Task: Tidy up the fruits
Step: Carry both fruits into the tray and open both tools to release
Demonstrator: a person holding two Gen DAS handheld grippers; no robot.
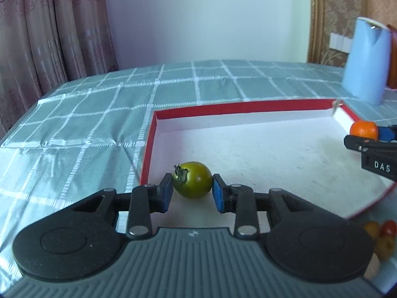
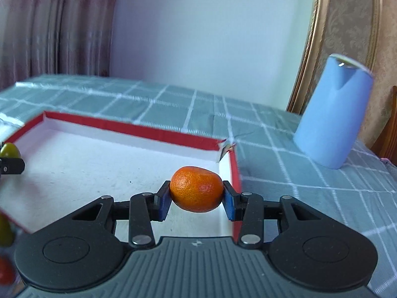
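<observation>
Two grippers, two fruits, and both are gripped firmly. Biggest thing first: the table under its grey-green checked cloth with white lines [image 1: 99, 114] fills the scene, pinkish curtains [image 1: 44, 24] hanging behind it on the left. Next in size, the shallow red-rimmed cardboard tray with a white floor [image 1: 223, 106] lies flat on the cloth, and its floor shows bare but for a few dark specks. Over by the tray's far right corner, apart from it, stands the tall pale-blue cylindrical jug [image 2: 332, 116], upright on the cloth.

Now the tools. Left gripper [image 1: 192, 191] sits at the tray's near left corner, blue pads clamped on a small round green tomato with a dark leafy stem [image 1: 193, 180]; the stem points left, the tomato looks just above the white floor, though contact below I cannot tell. Right gripper [image 2: 197, 201] is just inside the tray's right wall near its torn far corner, pads pinching a small orange mandarin with pitted skin [image 2: 197, 188] from both sides, over the tray floor.

Smallest of all: a blurred cluster of little red and yellow fruits [image 1: 382, 236] sits outside the tray's near edge.
</observation>
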